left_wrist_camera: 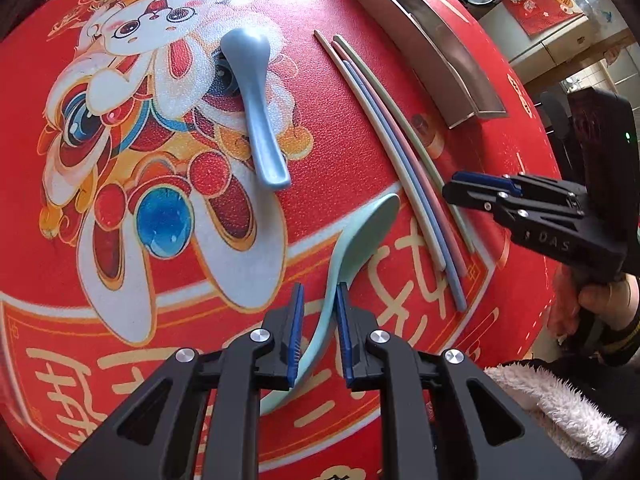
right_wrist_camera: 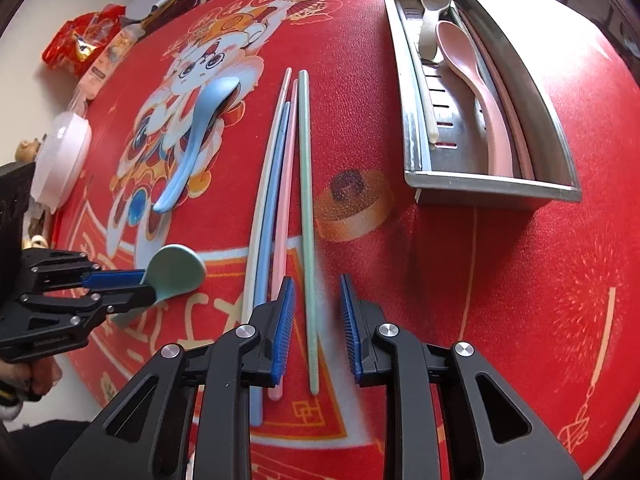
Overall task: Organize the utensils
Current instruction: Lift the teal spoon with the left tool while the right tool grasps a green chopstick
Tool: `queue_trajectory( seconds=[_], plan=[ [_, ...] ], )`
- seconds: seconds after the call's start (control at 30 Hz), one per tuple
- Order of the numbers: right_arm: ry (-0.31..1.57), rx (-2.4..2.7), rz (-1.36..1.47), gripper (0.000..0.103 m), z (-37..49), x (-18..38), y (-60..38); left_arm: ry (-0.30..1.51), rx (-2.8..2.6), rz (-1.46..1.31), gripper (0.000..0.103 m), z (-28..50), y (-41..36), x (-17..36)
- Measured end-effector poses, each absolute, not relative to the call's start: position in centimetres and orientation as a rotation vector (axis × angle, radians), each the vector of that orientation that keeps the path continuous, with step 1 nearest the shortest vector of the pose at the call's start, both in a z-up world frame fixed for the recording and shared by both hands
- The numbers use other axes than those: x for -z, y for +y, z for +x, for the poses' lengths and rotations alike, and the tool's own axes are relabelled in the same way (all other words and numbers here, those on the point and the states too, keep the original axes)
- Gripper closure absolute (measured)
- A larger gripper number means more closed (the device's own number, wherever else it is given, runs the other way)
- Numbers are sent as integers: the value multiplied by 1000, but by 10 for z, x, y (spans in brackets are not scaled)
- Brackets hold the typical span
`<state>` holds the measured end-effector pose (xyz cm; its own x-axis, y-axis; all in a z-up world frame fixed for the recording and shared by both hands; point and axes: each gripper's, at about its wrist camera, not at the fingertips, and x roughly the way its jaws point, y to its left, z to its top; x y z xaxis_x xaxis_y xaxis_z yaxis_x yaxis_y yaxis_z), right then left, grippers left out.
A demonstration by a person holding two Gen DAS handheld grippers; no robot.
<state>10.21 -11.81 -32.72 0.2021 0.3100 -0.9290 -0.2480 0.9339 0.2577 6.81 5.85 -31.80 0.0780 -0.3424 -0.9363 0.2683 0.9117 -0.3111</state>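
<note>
My left gripper (left_wrist_camera: 319,300) is open, its jaws on either side of the handle of a mint green spoon (left_wrist_camera: 360,236) that lies on the red mat; in the right wrist view the same gripper (right_wrist_camera: 132,282) straddles the spoon (right_wrist_camera: 176,270). My right gripper (right_wrist_camera: 317,294) is open, low over a green chopstick (right_wrist_camera: 306,200) that runs between its fingers. Pink (right_wrist_camera: 286,200), blue (right_wrist_camera: 272,208) and white (right_wrist_camera: 260,208) chopsticks lie just left of it. A blue spoon (right_wrist_camera: 196,136) lies on the rabbit picture. The steel utensil tray (right_wrist_camera: 496,192) holds a pink spoon (right_wrist_camera: 480,92) and a beige spoon (right_wrist_camera: 430,12).
The round table has a red printed mat (right_wrist_camera: 480,280). At its far left edge sit snack packets (right_wrist_camera: 80,44) and a white lidded dish (right_wrist_camera: 60,160). In the left wrist view, the right gripper (left_wrist_camera: 472,192) is beside the chopsticks (left_wrist_camera: 400,140), and a fleecy sleeve (left_wrist_camera: 552,404) is at lower right.
</note>
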Motion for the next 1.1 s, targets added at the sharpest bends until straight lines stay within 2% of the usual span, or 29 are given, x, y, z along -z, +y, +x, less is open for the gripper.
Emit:
queue_trajectory(
  seconds=[0.03, 0.13, 0.47, 0.6, 0.7, 0.73, 1.1],
  plan=[
    [1301, -384, 33, 86, 105, 327, -114, 1419, 458, -57, 86, 67, 60, 317],
    [1284, -378, -21, 89, 110, 327, -104, 1422, 458, -33, 75, 65, 65, 316],
    [1237, -341, -129, 90, 127, 326, -82, 1424, 471, 64, 74, 51, 68, 318],
    [1226, -328, -146, 90, 135, 326, -78, 1419, 469, 22, 76, 59, 68, 318],
    [1226, -331, -156, 91, 138, 326, -76, 1422, 480, -27, 89, 58, 77, 318],
    [1229, -340, -155, 97, 138, 326, -76, 1418, 477, -41, 91, 59, 78, 318],
    [1306, -399, -66, 97, 101, 326, -97, 1361, 377, -130, 93, 70, 85, 318]
  ],
)
